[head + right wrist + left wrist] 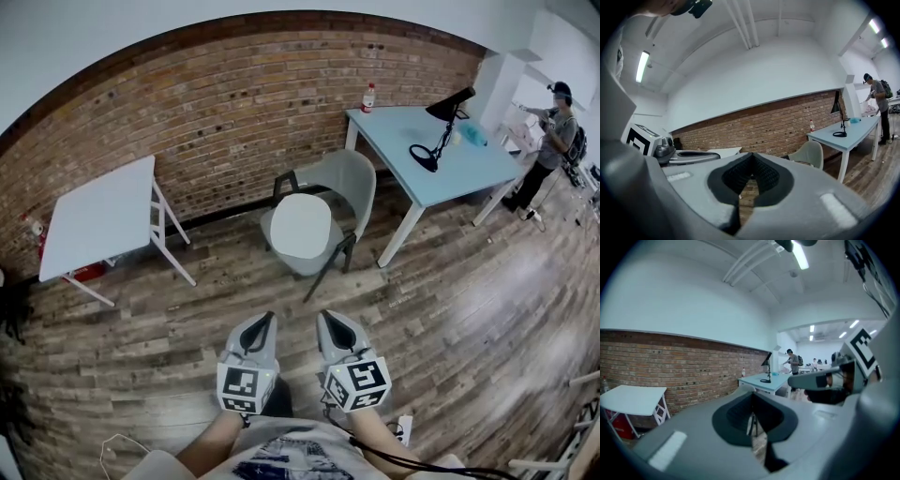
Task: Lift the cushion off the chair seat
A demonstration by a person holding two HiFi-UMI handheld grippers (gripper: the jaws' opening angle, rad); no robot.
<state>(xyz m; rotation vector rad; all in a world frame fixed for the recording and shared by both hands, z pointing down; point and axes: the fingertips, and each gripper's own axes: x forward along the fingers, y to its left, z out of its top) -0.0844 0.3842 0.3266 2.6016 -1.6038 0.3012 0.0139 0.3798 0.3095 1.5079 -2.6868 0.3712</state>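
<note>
A pale round cushion (pixel 301 225) lies on the seat of a grey shell chair (pixel 349 178) with dark legs, standing before the brick wall in the head view. The chair (pixel 809 153) also shows at the right in the right gripper view. Both grippers hover over the wood floor well short of the chair, side by side, pointing toward it. My left gripper (pixel 267 319) is shut with nothing between its jaws. My right gripper (pixel 323 316) is shut and empty too. In each gripper view the jaws meet at the tip, left gripper (pixel 751 397), right gripper (pixel 750 156).
A white folding table (pixel 103 217) stands at the left by the brick wall (pixel 216 103). A light blue table (pixel 431 150) at the right carries a black desk lamp (pixel 441 127) and a bottle (pixel 368 97). A person (pixel 553 141) stands at the far right.
</note>
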